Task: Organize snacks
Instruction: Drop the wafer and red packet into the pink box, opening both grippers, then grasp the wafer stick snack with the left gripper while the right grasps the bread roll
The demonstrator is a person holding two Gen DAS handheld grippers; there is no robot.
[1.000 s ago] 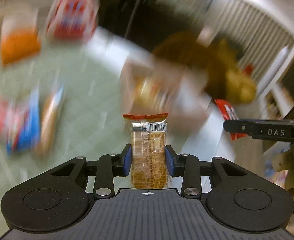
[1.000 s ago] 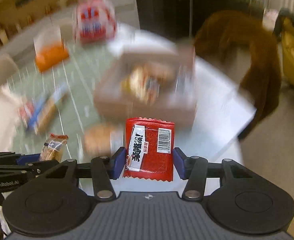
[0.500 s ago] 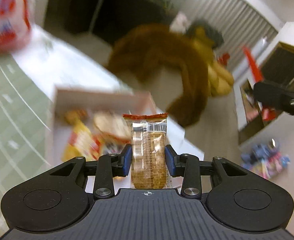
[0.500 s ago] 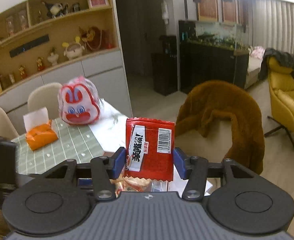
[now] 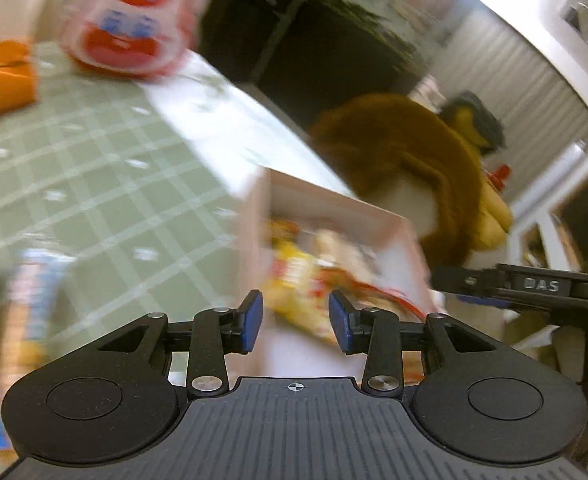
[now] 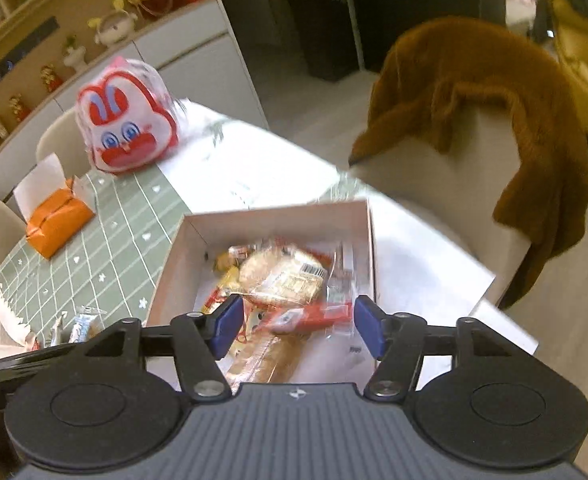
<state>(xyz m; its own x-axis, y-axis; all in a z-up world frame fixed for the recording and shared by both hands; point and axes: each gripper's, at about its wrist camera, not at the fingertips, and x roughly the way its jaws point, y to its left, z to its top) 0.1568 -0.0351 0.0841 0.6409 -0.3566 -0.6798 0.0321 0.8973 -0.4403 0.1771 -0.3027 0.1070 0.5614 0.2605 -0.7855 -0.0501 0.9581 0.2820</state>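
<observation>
In the left wrist view, we see our left gripper [image 5: 294,322] with its blue pads spread apart and nothing between them. Just beyond the pads sits the white box [image 5: 326,204], blurred by motion, with yellow and red snack packets [image 5: 314,280] inside it. To the left of the box stretches the green checked tablecloth [image 5: 93,184]. At the far left edge an orange tissue pack [image 5: 1,80] lies on the cloth, and beside it a red and white rabbit-face bag [image 5: 133,20]. Near the left edge are blurred blue and orange wrappers [image 5: 21,300]. A brown fuzzy coat [image 5: 406,164] hangs beyond the box on the right, and the other gripper's black body [image 5: 534,288] juts in from the right edge.

In the right wrist view, our right gripper [image 6: 296,328] is also spread wide, holding nothing. Between and just past its pads lies a red packet [image 6: 310,316] in the box [image 6: 277,216], on top of a pile of snacks [image 6: 281,276]. Far left, the tissue pack [image 6: 57,220] and rabbit-face bag [image 6: 125,120] rest on the tablecloth [image 6: 105,256]. A few small wrapped snacks [image 6: 81,324] lie on the cloth left of the box. The coat [image 6: 486,92] drapes over a chair [image 6: 434,184] at the far right.
</observation>
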